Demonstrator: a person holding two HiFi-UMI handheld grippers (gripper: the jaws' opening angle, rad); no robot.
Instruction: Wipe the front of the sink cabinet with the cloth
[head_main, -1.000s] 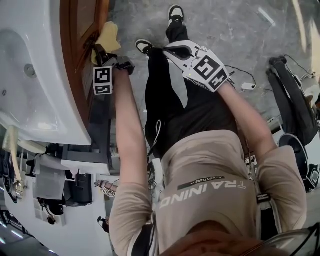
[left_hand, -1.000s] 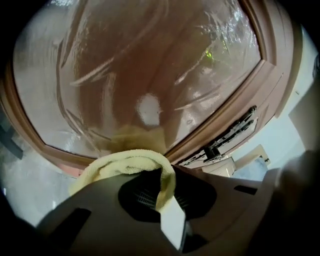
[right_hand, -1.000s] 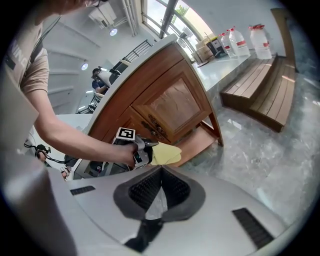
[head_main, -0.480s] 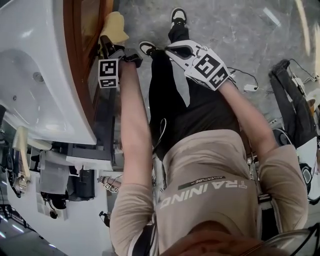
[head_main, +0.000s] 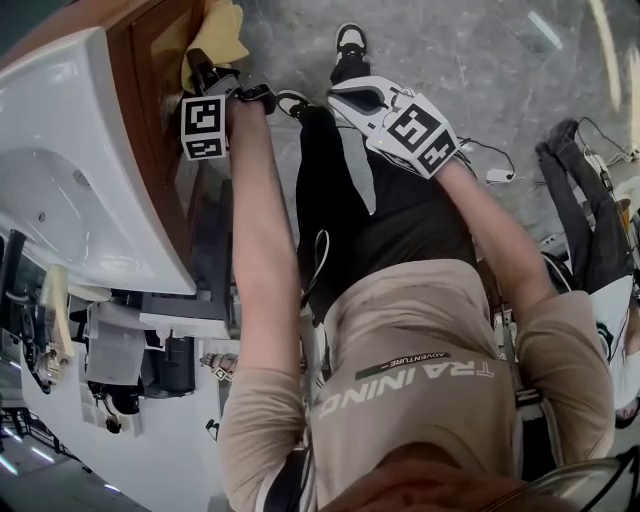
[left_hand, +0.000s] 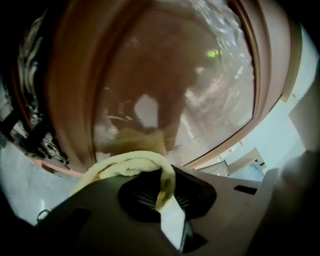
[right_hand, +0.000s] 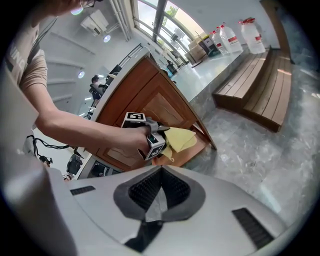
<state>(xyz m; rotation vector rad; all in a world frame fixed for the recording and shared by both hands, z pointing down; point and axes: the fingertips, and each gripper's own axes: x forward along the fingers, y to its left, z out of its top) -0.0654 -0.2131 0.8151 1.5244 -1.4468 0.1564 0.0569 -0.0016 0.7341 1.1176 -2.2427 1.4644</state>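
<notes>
Sink (head_main: 80, 230): white basin at the far left of the head view, sitting on top of the cabinet.
Cabinet (head_main: 150, 110): brown wood front running along the sink's edge. In the left gripper view its glossy door panel fills most of the frame, close up.
Cloth (head_main: 222, 30): yellow and bunched, lying against the cabinet front at the tip of the left gripper. In the left gripper view one fold hangs down into the jaws.
Left gripper (head_main: 207, 72): jaws clamped on the cloth, with the arm stretched out to the cabinet. Its marker cube faces the head camera.
Trousers (head_main: 340, 200): black, between the two arms.
Shoes (head_main: 350, 30): black and white, standing on the floor just beside the cabinet.
Right gripper (head_main: 350, 97): jaws closed together with nothing between them. It is held in front of the legs, apart from the cabinet, and its own view looks toward the left gripper and the cloth.
Floor (head_main: 480, 60): grey marbled stone.
Cable (head_main: 490, 172): lying on the floor at the right.
Bench (right_hand: 265, 85): wooden slats at the far right of the right gripper view, well apart from the cabinet.
</notes>
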